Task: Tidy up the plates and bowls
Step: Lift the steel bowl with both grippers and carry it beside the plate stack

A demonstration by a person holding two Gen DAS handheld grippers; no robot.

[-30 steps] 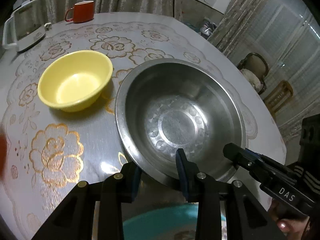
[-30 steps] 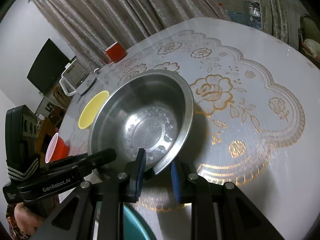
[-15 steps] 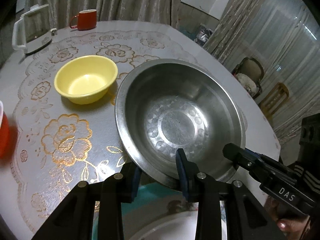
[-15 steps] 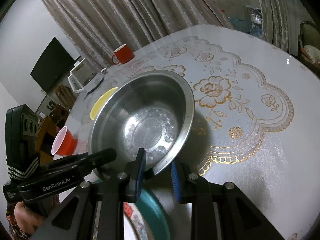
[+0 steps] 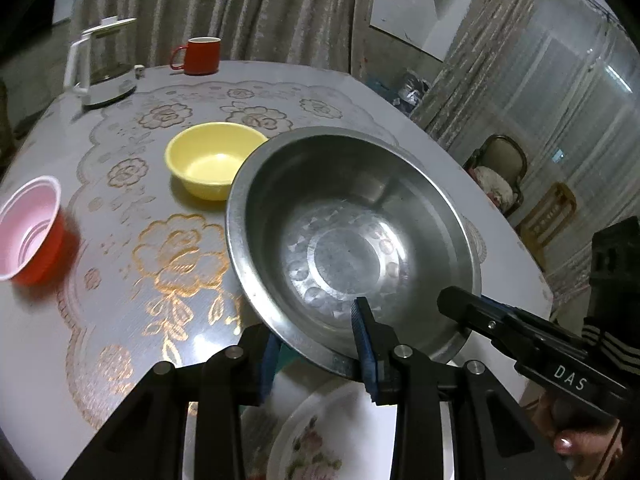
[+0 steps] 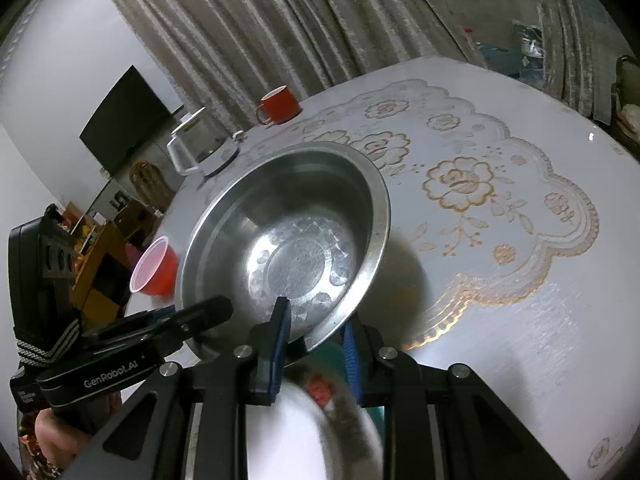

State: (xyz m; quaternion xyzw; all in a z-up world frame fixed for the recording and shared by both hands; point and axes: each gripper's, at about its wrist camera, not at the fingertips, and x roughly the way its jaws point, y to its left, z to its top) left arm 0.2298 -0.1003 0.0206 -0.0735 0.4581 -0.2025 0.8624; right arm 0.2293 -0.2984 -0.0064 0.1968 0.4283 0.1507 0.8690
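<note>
Steel bowl (image 5: pixel 352 240): empty, held tilted above the table (image 5: pixel 120 280), over a floral plate (image 5: pixel 328 436) at the near edge.
Left gripper (image 5: pixel 316 344): jaws clamped on the bowl's near rim.
Right gripper (image 6: pixel 314 334): jaws clamped on the same rim.
Yellow bowl (image 5: pixel 214 164): one, empty, far left.
Red plastic cup (image 5: pixel 28 236): one, empty.
Red mug (image 5: pixel 198 56): one, far edge, contents unseen.
Kettle (image 5: pixel 100 68): one, beside the mug.

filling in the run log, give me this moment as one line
left tool: shut on steel bowl rim | right tool: shut on same rim | bowl: held above floral plate | yellow bowl: on table
</note>
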